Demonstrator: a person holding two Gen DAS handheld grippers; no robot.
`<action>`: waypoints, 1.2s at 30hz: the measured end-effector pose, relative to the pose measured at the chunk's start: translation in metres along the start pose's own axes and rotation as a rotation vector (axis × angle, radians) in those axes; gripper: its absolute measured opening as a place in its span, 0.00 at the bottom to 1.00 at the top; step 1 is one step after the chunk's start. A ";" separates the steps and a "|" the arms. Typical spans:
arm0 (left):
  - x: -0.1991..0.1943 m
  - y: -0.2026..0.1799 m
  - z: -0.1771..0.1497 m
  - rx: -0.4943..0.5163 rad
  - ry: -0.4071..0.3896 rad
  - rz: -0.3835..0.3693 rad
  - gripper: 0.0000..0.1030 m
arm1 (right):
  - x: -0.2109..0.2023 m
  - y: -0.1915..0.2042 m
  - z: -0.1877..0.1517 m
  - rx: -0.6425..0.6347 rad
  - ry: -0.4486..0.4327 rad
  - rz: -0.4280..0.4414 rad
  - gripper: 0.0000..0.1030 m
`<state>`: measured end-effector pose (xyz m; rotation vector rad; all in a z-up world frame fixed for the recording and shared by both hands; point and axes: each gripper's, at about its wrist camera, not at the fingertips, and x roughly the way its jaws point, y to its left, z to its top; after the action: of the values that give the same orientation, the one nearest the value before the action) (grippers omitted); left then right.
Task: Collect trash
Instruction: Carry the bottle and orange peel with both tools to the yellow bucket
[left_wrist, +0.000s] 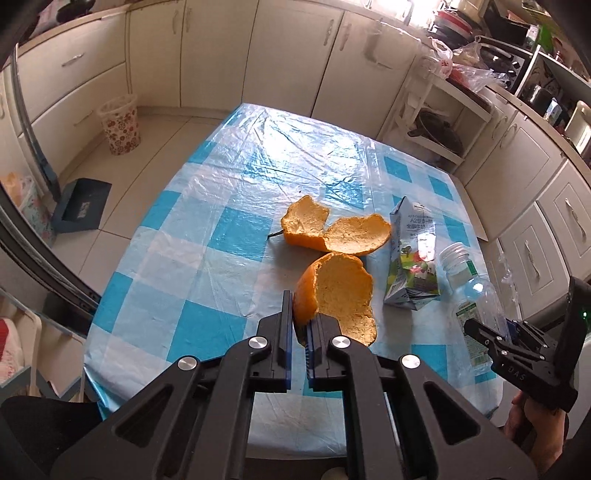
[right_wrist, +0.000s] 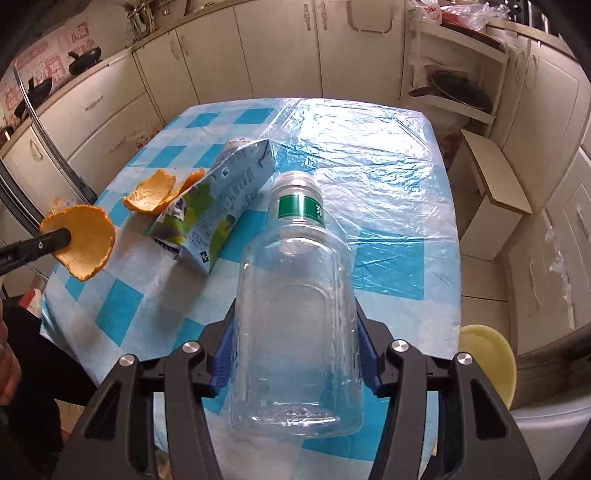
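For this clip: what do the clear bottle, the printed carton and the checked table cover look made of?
Clear bottle with green neck label: thin transparent plastic, glossy; the table shows through its walls.
Printed carton: coated paperboard, it seems; sharp folded edges, matte print.
Blue-and-white checked table cover: probably thin plastic sheet; it wrinkles finely and glares under the light.

Blue checked tablecloth (left_wrist: 207, 266), cream cabinets (left_wrist: 280, 51), yellow bowl (right_wrist: 487, 365), black pans (right_wrist: 85, 61)

Left hand-held gripper (left_wrist: 300, 325) pinched nearly closed; right hand-held gripper (right_wrist: 295, 347) half-spread, both angled downward.
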<state>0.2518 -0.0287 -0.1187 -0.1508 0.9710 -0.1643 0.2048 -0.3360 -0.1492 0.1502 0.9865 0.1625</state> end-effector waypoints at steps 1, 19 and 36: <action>-0.007 -0.005 -0.001 0.014 -0.012 0.003 0.05 | -0.006 -0.005 -0.001 0.025 -0.018 0.022 0.53; -0.028 -0.172 -0.022 0.242 -0.022 -0.150 0.05 | -0.097 -0.124 -0.038 0.389 -0.272 0.084 0.53; 0.060 -0.336 -0.075 0.430 0.140 -0.213 0.05 | -0.068 -0.224 -0.094 0.670 -0.102 -0.118 0.53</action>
<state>0.1990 -0.3738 -0.1414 0.1562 1.0358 -0.5800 0.1045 -0.5643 -0.1897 0.7039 0.9145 -0.2885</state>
